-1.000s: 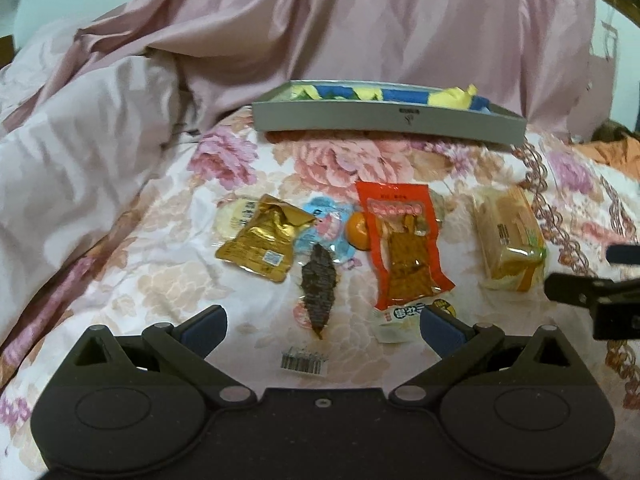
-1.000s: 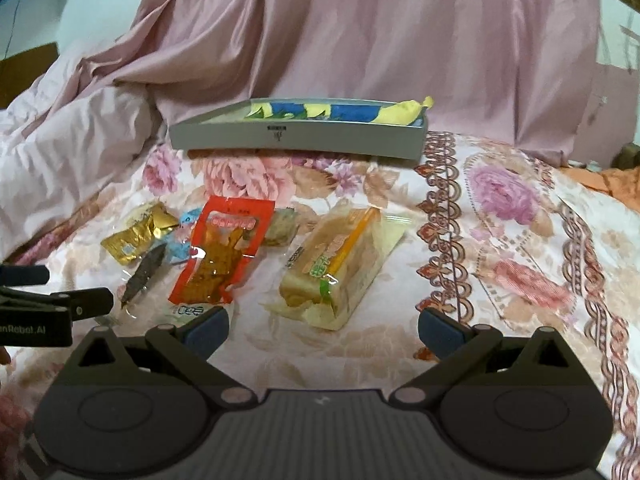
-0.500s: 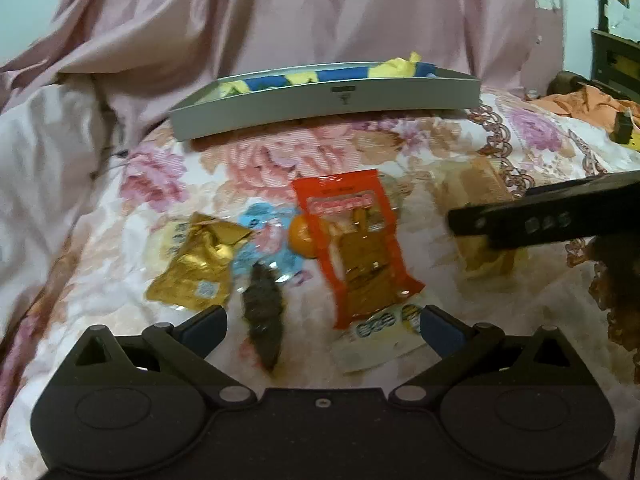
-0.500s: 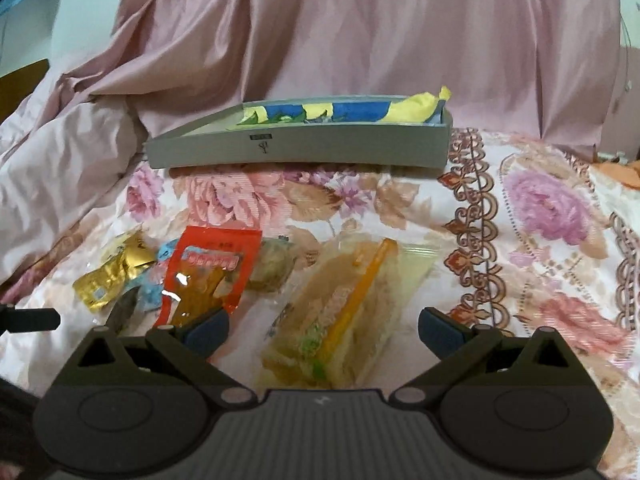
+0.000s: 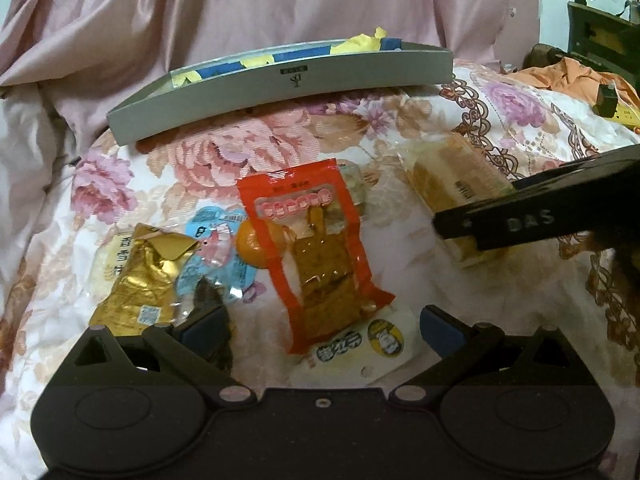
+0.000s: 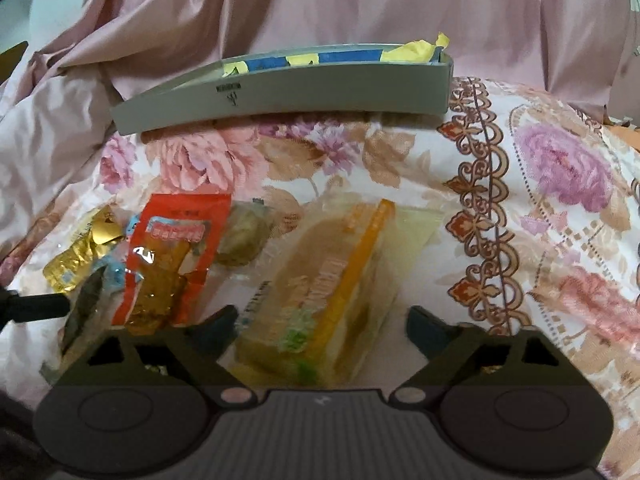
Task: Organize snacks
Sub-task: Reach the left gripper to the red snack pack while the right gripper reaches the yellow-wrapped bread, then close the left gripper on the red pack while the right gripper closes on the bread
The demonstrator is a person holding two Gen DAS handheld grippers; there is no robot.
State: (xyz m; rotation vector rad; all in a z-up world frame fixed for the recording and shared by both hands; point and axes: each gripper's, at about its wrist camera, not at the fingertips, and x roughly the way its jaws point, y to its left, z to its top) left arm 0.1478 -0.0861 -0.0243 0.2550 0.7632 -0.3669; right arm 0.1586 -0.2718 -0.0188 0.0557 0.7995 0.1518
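Right wrist view, right gripper (image 6: 320, 324) jaws closing around blurred bread pack (image 6: 320, 300), contact unclear, left gripper (image 5: 320, 326) jaws spread.

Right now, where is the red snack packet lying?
In the left wrist view, the red snack packet lies mid-frame on the floral bedspread, between the gold packet and the wrapped bread.

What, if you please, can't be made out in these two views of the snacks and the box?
- Box contents: both views, its near wall hides all but blue and yellow scraps.
- Dark snack: left view, the left tongs' finger covers its lower part.
- Bread pack: right view, blurred, print unreadable; left view, the right tongs cross it.
- White packet: the red pouch overlaps it.
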